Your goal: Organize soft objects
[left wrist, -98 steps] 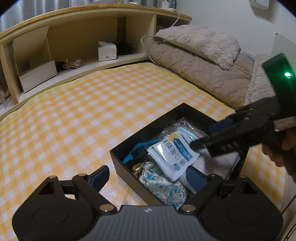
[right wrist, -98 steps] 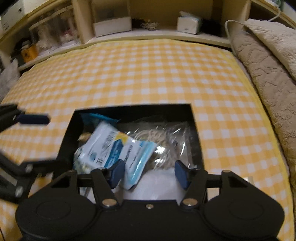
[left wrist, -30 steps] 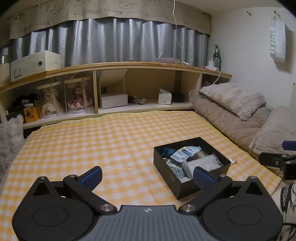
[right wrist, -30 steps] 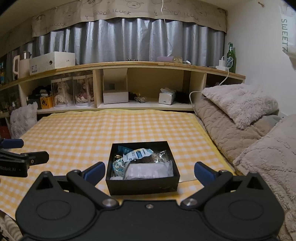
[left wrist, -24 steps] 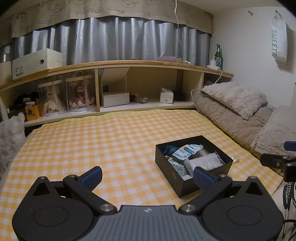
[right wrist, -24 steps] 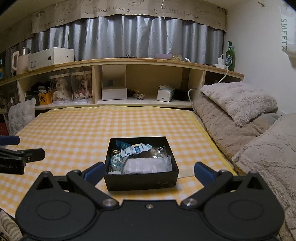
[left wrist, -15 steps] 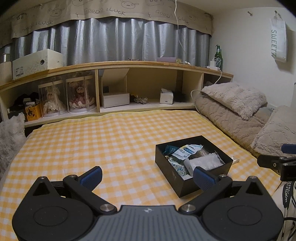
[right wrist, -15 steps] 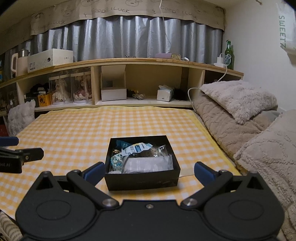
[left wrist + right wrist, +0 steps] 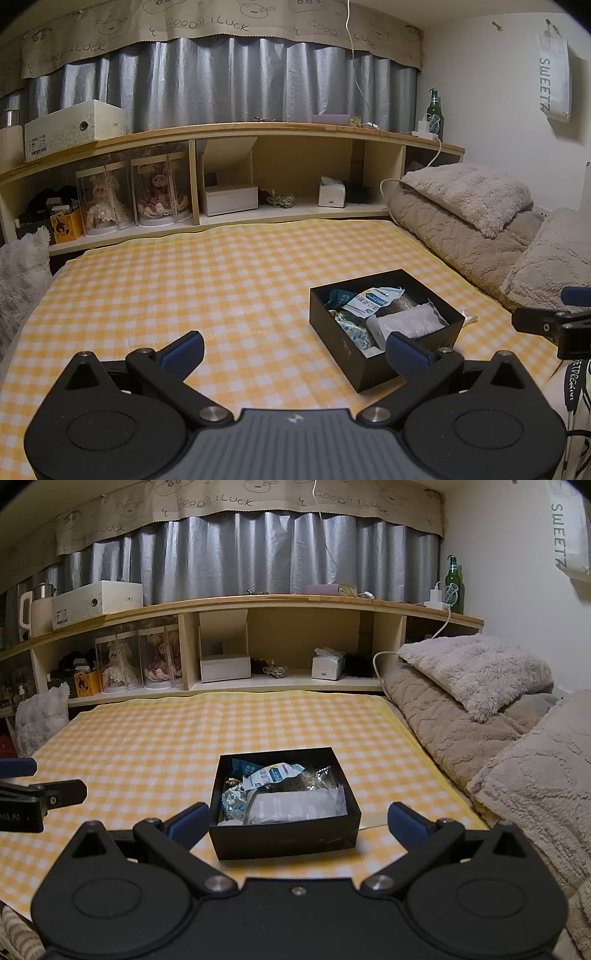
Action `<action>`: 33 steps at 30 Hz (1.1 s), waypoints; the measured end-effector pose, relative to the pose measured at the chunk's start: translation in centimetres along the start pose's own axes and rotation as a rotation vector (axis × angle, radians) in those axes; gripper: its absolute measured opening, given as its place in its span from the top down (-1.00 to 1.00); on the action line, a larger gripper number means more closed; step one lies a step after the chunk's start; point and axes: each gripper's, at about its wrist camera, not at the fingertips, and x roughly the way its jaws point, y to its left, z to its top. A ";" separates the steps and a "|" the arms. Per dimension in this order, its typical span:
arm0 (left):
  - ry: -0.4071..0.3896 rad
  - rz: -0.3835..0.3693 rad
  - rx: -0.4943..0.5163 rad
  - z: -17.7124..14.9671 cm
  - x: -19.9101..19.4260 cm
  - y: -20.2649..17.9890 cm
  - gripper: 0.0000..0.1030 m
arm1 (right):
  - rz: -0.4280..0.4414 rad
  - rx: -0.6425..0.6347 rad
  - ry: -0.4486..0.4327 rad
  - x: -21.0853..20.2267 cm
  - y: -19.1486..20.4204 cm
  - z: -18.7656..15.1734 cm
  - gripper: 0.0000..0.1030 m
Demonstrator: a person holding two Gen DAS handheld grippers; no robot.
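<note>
Yellow-and-white checked cloth (image 9: pixel 155 746) covers the bed, with a wooden shelf unit (image 9: pixel 258 603) and grey curtains (image 9: pixel 236 561) behind it. At far left a fluffy white cushion (image 9: pixel 40 716) sits by the cloth's edge, and two doll display cases (image 9: pixel 136 657) stand in the shelf's left compartment. The left hand-held gripper (image 9: pixel 293 354) hangs over the cloth with its blue-padded fingers (image 9: pixel 183 350) spread wide and nothing between them. Just right of its middle in that view, and dead centre in the right wrist view, sits a black box (image 9: pixel 284 836) on the cloth, open-topped and filled with soft packets: a blue patterned pouch (image 9: pixel 232 805) at its left, a white-and-blue sachet (image 9: pixel 275 773) on top, a white plastic-wrapped pack (image 9: pixel 295 806) toward the front. The right hand-held gripper (image 9: pixel 297 821) is also spread wide and empty, the box framed between its fingers but apart from them. Beige fleece blankets (image 9: pixel 454 723) and a fluffy pillow (image 9: pixel 476 670) lie along the right, a green bottle (image 9: pixel 454 585) on the shelf above
</note>
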 end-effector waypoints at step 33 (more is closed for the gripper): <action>0.002 0.004 0.004 -0.1 0.0 0.1 -1.00 | 0.003 0.007 0.000 0.0 -0.2 -0.1 -1.00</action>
